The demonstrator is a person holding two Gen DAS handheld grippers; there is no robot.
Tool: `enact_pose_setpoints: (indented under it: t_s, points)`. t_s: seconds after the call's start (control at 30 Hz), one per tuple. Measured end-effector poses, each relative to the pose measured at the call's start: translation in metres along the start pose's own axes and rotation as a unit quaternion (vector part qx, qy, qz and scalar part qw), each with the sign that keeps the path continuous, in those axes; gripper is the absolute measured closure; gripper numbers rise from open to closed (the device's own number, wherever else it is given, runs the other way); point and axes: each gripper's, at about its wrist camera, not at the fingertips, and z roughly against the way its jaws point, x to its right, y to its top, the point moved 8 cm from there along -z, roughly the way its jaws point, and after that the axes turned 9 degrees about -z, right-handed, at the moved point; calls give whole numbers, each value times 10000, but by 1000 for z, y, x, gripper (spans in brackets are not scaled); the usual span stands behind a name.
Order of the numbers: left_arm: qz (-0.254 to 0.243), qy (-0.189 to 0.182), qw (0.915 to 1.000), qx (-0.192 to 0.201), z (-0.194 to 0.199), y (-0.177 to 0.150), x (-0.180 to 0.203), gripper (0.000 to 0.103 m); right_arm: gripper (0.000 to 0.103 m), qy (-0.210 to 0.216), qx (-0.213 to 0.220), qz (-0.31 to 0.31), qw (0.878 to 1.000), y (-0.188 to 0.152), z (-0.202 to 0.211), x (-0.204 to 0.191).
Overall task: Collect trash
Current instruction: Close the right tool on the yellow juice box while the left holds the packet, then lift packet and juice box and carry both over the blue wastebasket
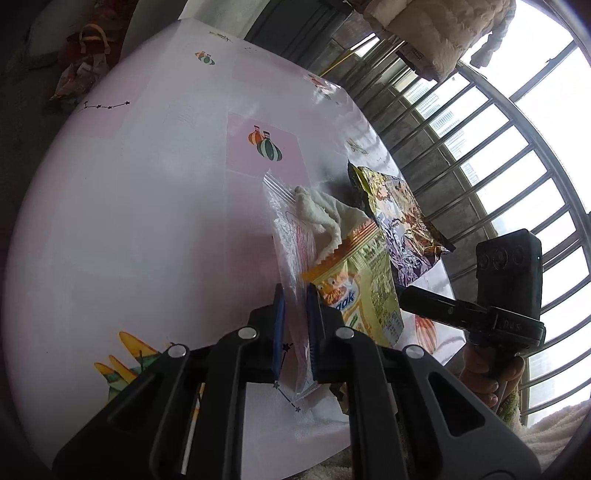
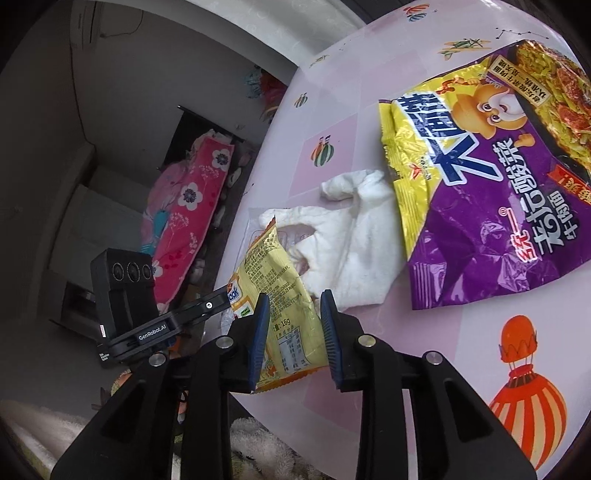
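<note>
Clear zip-top plastic bag point(image 1: 291, 266), lying flat on the table, its near end nipped between the blue pads of the left gripper point(image 1: 294, 295), which is clamped on it; red print shows through the film, and whether anything is inside cannot be told. Crumpled white tissue point(image 1: 325, 210), resting on the far part of the bag and touching the big wrapper beside it. Small yellow snack packet point(image 2: 280, 306), flattened and seemingly empty, its near end between the spread blue pads of the right gripper point(image 2: 293, 332); the left pad point(image 2: 258, 332) lies against the packet while the right pad stands clear of it, so the grip is loose, not pinching. In the left wrist view the same packet lies just beside the bag, overlapping its edge. Large purple-and-yellow noodle wrapper point(image 2: 491, 206), torn open and flat, printed side up, on the table beyond the tissue. Table point(image 1: 129, 221): covered in a glossy pale pink cloth printed with balloons, stars and small aircraft. A hand point(image 1: 484, 376) grasps the right gripper's handle at the table edge. Surroundings: barred window point(image 1: 498, 155) with bright daylight beyond the table, a pale quilted garment point(image 1: 443, 26) hanging by it; on the opposite side a dim room with pink floral bedding point(image 2: 192, 206) and white cabinets.
</note>
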Motion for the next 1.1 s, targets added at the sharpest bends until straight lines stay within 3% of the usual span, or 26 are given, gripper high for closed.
enact_pose_setpoints:
  t_s: [0.17, 0.33, 0.5, 0.6, 0.63, 0.77, 1.1]
  points:
    - [-112, 73, 9999, 48, 4, 0, -1, 94, 74, -422, -56, 128, 9990, -3, -13, 1]
    - [-183, 112, 9997, 87, 3, -1, 0, 95, 73, -535, -142, 21, 9985, -4, -26, 5]
    - [-202, 110, 9997, 115, 2, -2, 1, 95, 56, -430, -179, 80, 9989, -3, -32, -5]
    - [-245, 124, 9995, 141, 3, -2, 2, 95, 57, -553, -139, 182, 9982, -4, -32, -7]
    - [-257, 124, 9995, 150, 3, -2, 2, 95, 59, -595, -115, 196, 9980, -3, -31, -8]
    - [-303, 214, 9989, 273, 14, 0, 0, 97, 86, -517, -71, 167, 9985, -2, -25, -8]
    - [-249, 669, 9947, 739, 60, 9, -22, 100, 94, -390, 512, 239, 9976, 20, 17, -16]
